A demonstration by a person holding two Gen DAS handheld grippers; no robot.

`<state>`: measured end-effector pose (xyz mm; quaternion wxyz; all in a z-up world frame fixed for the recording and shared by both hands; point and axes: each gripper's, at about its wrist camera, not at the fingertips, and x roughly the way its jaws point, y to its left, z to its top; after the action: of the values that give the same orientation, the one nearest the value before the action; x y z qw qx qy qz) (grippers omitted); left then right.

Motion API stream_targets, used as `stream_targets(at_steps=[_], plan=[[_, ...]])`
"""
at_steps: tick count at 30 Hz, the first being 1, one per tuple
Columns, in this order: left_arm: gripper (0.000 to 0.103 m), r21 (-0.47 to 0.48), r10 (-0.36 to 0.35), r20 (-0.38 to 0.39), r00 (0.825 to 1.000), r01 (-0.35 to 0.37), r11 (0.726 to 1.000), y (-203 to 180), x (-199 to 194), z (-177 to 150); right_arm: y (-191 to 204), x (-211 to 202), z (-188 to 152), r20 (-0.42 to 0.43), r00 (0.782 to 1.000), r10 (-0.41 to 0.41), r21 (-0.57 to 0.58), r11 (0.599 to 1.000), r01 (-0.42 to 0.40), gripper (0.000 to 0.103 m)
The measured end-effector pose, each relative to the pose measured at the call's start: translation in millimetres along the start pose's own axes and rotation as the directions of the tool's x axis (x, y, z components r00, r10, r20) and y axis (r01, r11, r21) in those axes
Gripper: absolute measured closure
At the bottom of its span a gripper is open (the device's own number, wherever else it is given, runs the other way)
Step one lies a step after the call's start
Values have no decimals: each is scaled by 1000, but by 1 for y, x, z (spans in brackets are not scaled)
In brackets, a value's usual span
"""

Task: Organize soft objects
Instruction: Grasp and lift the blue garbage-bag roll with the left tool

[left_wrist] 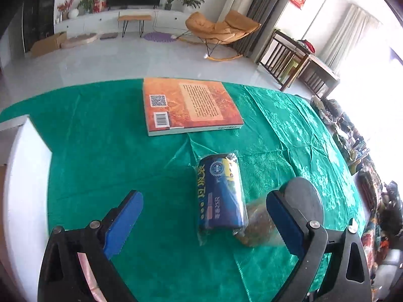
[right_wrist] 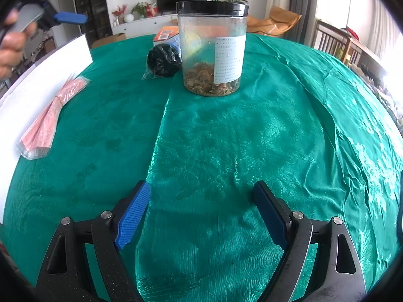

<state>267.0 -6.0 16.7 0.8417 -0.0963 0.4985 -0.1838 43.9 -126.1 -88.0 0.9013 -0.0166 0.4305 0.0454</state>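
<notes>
A blue roll in clear plastic wrap lies on the green tablecloth, just ahead of my left gripper, which is open and empty above it. The roll's black end shows in the right wrist view, beside a clear jar with a black lid. A pink packet in clear wrap lies at the left against a white box. My right gripper is open and empty, low over bare cloth. The left gripper's blue finger shows at the top left of that view.
An orange book lies flat at the table's far side. The jar stands right of the roll, partly behind the left gripper's right finger. The white box sits at the table's left edge. Chairs and clutter stand beyond the right edge.
</notes>
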Motion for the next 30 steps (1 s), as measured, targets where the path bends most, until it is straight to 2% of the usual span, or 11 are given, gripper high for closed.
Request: stream_targets(at_steps=[3,6,8,9,11,12,15,17,21,25,30], plan=[[6,-61,-12,-110,994,5,998,-2,58,25,0,0,0,0,1000,2,0,1000,-2,17],[4,-16,17,-202,979,-21,1000,-14,104,25,1,0,0,1,1000,3,-1,1000,-3,17],[7,-76,-29,-219,975,12,997,-8,116,25,1,0,-1,0,1000,4,-3,1000,-4,17],[11,-78,14,-224,974,-33,996,-6,119,24,1,0,-1,0,1000,4,-3,1000,-4,17],[47,-116,-54,-216,975,29,993,4,121,20,1,1,-1,1,1000,4,-2,1000,-4,16],[47,-155,-94,-206,974,63,986,10,118,18,1,1,-1,0,1000,3,-2,1000,-3,16],[50,-164,-27,-142,989,3,986,22,95,19,2,1,-1,0,1000,3,-1,1000,-3,17],[50,-165,-41,-61,997,30,986,26,60,19,2,0,-1,0,1000,4,0,1000,-4,17],[50,8,-36,45,998,36,999,1,-23,-8,-5,-3,0,5,999,42,34,999,-42,17],[50,196,-87,-25,996,90,976,-37,-73,-72,-25,-24,-4,57,996,72,163,983,-80,18],[50,283,-137,-172,976,182,942,-94,-52,-126,-32,-40,-26,-38,990,139,275,954,-123,18]])
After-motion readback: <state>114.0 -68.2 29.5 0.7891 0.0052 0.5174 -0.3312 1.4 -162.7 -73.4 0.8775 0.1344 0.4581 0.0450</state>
